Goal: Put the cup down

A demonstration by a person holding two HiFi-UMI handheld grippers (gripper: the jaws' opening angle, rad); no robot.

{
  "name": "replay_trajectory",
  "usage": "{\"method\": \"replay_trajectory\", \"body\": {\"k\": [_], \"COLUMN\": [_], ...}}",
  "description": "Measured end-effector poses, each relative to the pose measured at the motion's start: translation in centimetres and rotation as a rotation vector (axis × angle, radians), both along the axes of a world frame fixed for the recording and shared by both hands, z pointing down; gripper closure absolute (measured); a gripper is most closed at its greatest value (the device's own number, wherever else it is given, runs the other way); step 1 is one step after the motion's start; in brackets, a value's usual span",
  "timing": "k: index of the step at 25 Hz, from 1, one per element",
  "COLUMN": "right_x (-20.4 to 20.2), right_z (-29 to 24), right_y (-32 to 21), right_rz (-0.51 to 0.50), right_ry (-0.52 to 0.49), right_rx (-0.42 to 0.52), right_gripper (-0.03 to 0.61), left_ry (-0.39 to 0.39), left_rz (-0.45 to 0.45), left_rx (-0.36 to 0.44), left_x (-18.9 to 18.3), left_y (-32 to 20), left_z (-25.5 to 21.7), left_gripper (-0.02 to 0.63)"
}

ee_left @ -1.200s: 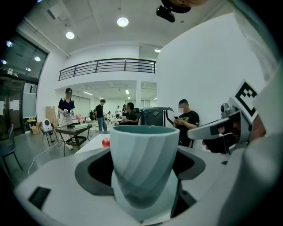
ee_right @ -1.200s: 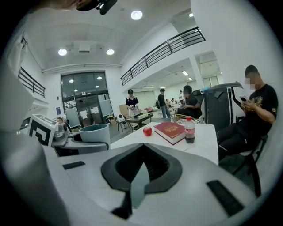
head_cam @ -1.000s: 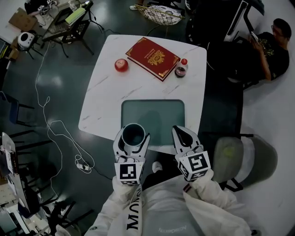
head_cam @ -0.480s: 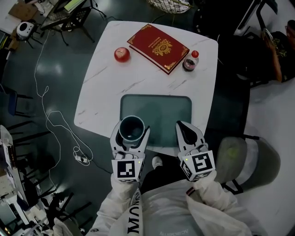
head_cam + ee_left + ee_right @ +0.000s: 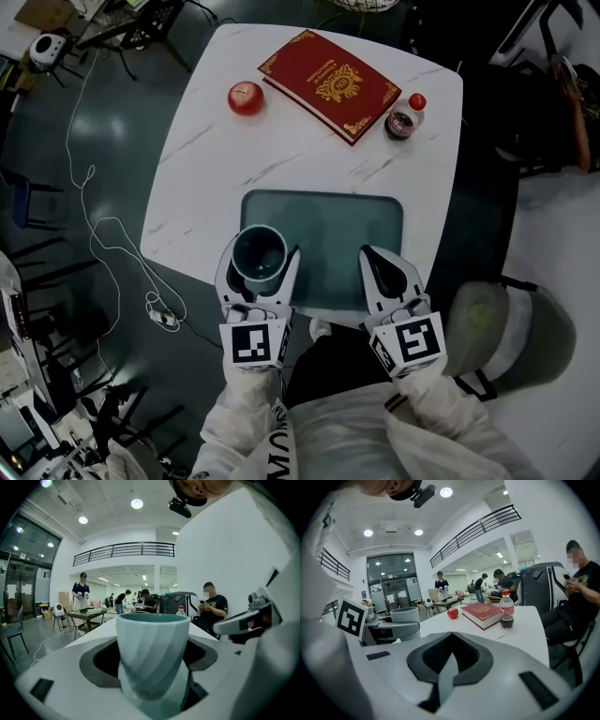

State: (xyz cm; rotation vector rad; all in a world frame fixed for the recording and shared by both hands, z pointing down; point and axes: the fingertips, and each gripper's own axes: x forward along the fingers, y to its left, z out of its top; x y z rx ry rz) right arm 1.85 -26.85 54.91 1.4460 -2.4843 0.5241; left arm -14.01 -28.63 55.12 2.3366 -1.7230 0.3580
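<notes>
A pale teal ribbed cup [image 5: 258,253] [image 5: 152,656] stands upright between the jaws of my left gripper [image 5: 258,264] [image 5: 152,677], which is shut on it. It hangs over the near left corner of the teal mat [image 5: 323,234], at the table's front edge. In the right gripper view the cup [image 5: 404,615] shows at the left. My right gripper [image 5: 384,272] [image 5: 449,667] is shut with nothing in it, over the mat's near right corner.
On the white marble table [image 5: 216,169] lie a red book [image 5: 328,84], a red apple [image 5: 246,97] to its left and a small red-capped bottle [image 5: 405,117] to its right. A chair [image 5: 497,328] stands at my right. People sit beyond the table.
Both grippers have moved forward over the table's front edge, the cup riding along in the left one. The head view has shifted so the table sits lower and closer.
</notes>
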Motion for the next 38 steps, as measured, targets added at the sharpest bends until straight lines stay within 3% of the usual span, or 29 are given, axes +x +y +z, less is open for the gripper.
{"method": "replay_trajectory", "body": {"k": [17,38], "right_x": [0.1,0.7], "right_z": [1.4,4.1], "right_y": [-2.5,-6.4], "right_rz": [0.001,-0.024], "right_ry": [-0.015,-0.003], "right_rx": [-0.019,-0.06], "right_gripper": [0.574,0.574], "left_ry": [-0.018,0.004], "left_rz": [-0.001,-0.076], "left_rx": [0.007,-0.024], "left_x": [0.1,-1.3], "left_y": [-2.9,-5.8], "left_z": [1.1,4.2], "left_gripper": [0.217,0.217]}}
